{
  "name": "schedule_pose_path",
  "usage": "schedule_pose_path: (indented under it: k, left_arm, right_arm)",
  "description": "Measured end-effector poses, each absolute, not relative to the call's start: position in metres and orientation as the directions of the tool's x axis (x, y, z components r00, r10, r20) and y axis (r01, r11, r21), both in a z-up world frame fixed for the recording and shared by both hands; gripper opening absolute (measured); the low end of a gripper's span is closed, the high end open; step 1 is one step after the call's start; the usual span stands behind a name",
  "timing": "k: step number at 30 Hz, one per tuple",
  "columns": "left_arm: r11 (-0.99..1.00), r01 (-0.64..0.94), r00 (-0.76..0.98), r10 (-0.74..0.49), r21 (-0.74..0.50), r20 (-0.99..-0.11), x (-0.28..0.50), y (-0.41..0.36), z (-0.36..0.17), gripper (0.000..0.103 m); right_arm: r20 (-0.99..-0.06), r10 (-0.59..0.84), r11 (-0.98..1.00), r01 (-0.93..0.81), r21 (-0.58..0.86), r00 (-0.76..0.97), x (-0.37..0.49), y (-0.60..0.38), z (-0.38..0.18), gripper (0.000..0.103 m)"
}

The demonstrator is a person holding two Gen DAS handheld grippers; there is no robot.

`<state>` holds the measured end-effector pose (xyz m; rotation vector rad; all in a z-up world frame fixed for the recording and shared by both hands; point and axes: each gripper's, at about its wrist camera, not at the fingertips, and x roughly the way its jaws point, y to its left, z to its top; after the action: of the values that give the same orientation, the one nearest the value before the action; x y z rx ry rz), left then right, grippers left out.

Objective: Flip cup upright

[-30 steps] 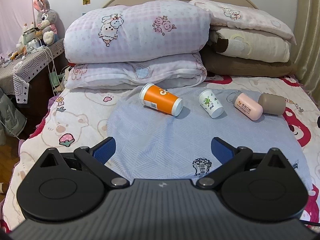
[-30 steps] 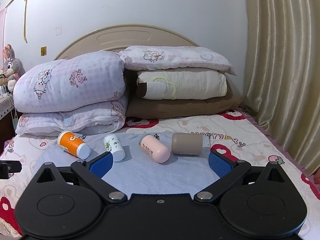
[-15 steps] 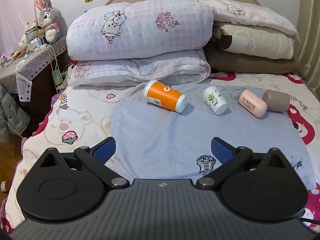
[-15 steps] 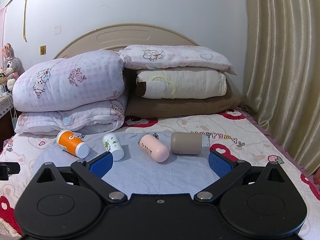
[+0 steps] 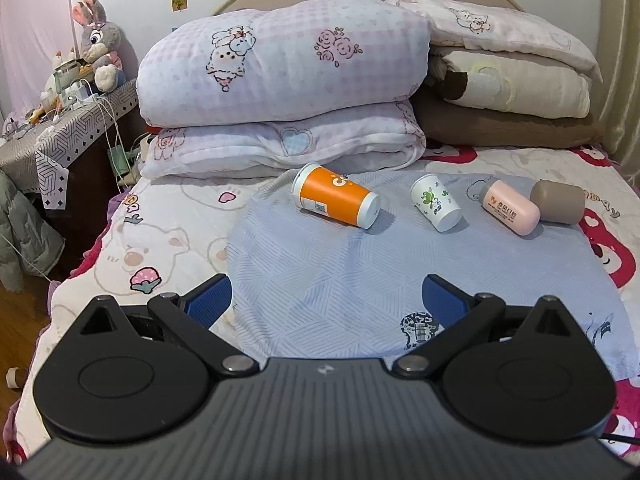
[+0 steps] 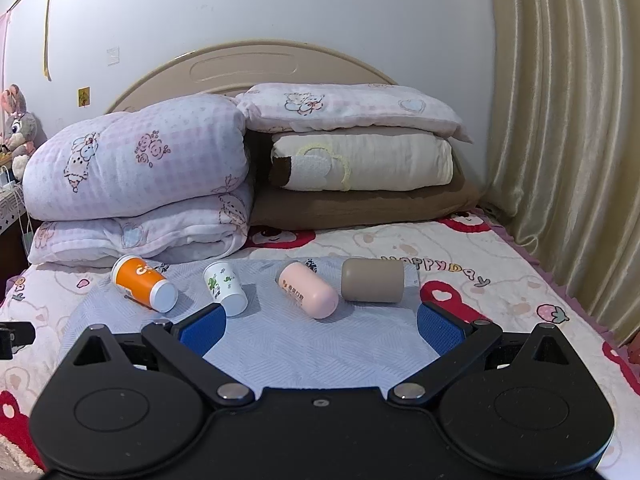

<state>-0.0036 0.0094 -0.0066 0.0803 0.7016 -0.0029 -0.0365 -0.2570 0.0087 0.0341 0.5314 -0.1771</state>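
Several cups lie on their sides in a row on a blue-grey cloth [image 5: 340, 272] on the bed: an orange cup [image 5: 335, 200], a white cup with green print [image 5: 435, 207], a pink cup [image 5: 510, 207] and a brown cup [image 5: 558, 202]. They also show in the right wrist view: orange cup [image 6: 142, 283], white cup [image 6: 225, 287], pink cup [image 6: 308, 294], brown cup [image 6: 373, 285]. My left gripper [image 5: 326, 300] is open and empty, well short of the orange cup. My right gripper [image 6: 320, 326] is open and empty, just short of the pink cup.
Folded quilts [image 5: 280, 88] and stacked pillows [image 5: 508, 84] lie behind the cups against the headboard. A cluttered bedside table [image 5: 52, 120] with a plush rabbit stands at the left. A curtain [image 6: 560, 140] hangs along the right side of the bed.
The left gripper has pulled back and risen a little, so the cups sit farther away in its view. The right gripper has barely shifted. Both stay open.
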Motion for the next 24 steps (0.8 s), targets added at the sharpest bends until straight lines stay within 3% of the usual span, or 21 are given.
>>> schedule_pose_path:
  k: [24]
  left_arm:
    - [0.999,0.039,0.763,-0.035,-0.008,-0.645,-0.0036,0.0137,-0.0046,0.103]
  right_arm:
    - [-0.518,-0.169,0.983,0.178,-0.032,0.839,-0.0334,-0.2625,0.0087,0.103]
